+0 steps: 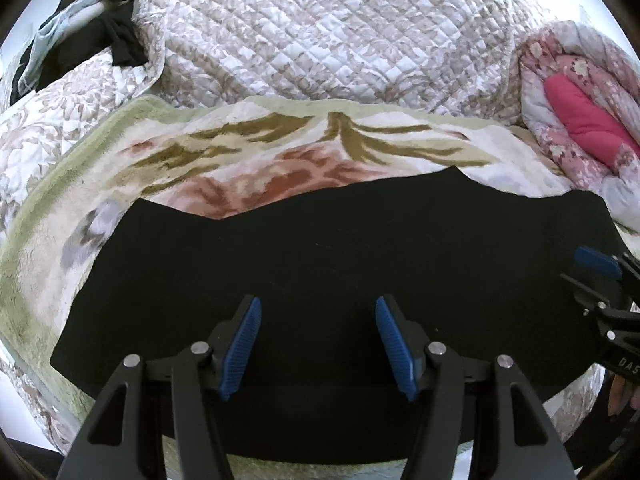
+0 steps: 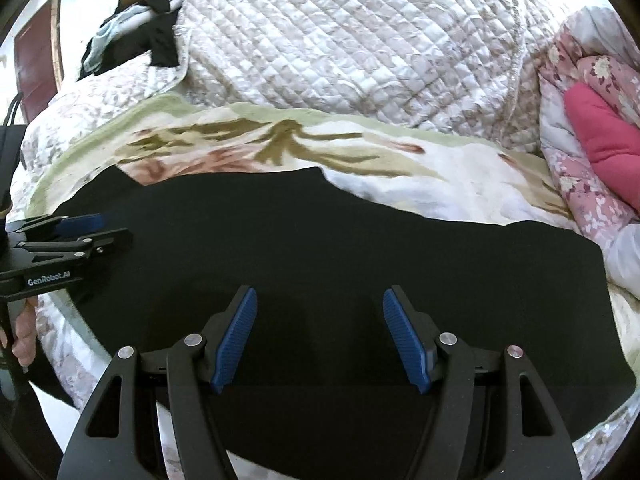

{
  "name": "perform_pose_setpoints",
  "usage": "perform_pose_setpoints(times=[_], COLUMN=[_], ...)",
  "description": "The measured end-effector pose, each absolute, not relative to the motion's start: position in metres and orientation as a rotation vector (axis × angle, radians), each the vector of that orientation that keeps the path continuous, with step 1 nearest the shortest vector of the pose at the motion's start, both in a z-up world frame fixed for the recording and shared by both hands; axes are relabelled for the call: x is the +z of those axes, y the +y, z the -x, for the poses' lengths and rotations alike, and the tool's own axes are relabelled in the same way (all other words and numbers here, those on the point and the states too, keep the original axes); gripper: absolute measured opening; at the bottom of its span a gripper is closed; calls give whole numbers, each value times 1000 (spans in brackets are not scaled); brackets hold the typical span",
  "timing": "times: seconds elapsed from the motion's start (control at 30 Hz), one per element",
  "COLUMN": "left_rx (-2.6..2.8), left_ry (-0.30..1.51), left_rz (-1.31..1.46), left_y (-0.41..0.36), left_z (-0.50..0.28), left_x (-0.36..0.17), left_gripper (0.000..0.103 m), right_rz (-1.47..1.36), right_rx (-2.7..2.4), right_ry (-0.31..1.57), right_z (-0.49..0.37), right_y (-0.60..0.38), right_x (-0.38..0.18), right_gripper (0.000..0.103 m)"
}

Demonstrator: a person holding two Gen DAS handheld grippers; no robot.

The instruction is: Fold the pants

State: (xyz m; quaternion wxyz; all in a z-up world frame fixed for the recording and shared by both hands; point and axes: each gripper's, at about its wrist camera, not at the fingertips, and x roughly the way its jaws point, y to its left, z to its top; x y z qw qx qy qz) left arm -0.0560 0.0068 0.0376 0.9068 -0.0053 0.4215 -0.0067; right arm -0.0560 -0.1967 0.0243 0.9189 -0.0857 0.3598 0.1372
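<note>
Black pants (image 1: 320,264) lie flat in a wide band across a floral fleece blanket (image 1: 280,152); they also show in the right wrist view (image 2: 320,248). My left gripper (image 1: 318,312) is open and empty, hovering over the pants' near edge. My right gripper (image 2: 320,304) is open and empty, also over the near edge, further right. The right gripper shows at the right edge of the left wrist view (image 1: 600,276). The left gripper shows at the left edge of the right wrist view (image 2: 92,228).
A quilted white-and-beige bedspread (image 1: 320,28) fills the back. A pink floral duvet with a magenta lining (image 1: 580,116) is bunched at the right. Dark clothes (image 1: 100,36) are piled at the far left.
</note>
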Motion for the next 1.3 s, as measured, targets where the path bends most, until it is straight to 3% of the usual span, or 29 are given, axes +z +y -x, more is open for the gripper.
perform_pose_setpoints(times=[0.13,1.3], left_rx=[-18,49], left_ry=[891,876], left_rz=[-1,65], left_y=[3,20], left_z=[52,80], left_x=[29,37], left_gripper=[63,64], right_rz=[163,72], right_rx=[261,221], right_ry=[802,769], right_z=[45,64], right_y=[-198,-219], right_x=[12,23], right_gripper=[66,66])
